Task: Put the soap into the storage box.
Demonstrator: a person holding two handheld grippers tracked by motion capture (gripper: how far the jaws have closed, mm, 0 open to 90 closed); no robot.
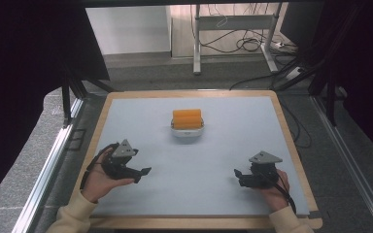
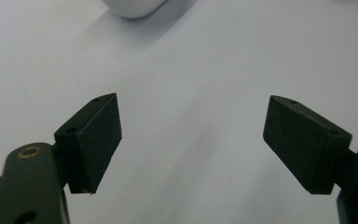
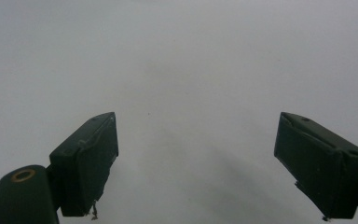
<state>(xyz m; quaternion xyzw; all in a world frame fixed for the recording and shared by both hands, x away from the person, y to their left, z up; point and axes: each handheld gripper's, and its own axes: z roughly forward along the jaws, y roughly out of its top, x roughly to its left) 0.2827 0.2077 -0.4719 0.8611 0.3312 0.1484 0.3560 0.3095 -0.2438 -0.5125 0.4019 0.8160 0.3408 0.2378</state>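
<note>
- The bench (image 1: 223, 160) has a pale blue-grey top with a light wooden edge, and it stands on a dark grey carpeted floor (image 1: 141, 73).
- A small white holder (image 1: 187, 131) sits on the bench, a little beyond its middle and roughly centred between the sides.
- An orange ribbed block (image 1: 187, 117) sits in the top of that holder, upright and touching it.
- The left tool (image 1: 141, 174) is near the front left of the bench, held in the person's left hand (image 1: 99, 180), with its tips pointing inward toward the middle.
- In the left gripper view the left tool (image 2: 191, 140) has its 2 black pads (image 2: 100, 140) spread wide apart, with bare bench surface between them and nothing held.
- The rounded white edge of the holder (image 2: 133, 7) shows at the top of that view, well apart from the pads.
- The right tool (image 1: 239, 175) is near the front right of the bench, held in the person's right hand (image 1: 274, 191), with its tips pointing inward toward the left.
- In the right gripper view the right tool (image 3: 196, 158) is also wide open, its 2 pads (image 3: 91, 161) far apart over plain bench surface, gripping nothing.
- Both tools are well apart from the holder and from each other.
- Cream sleeves (image 1: 73, 218) cover the person's forearms at the bottom edge.
- Beyond the bench, cables (image 1: 245, 43) lie on the floor near a metal frame (image 1: 233, 22).
</note>
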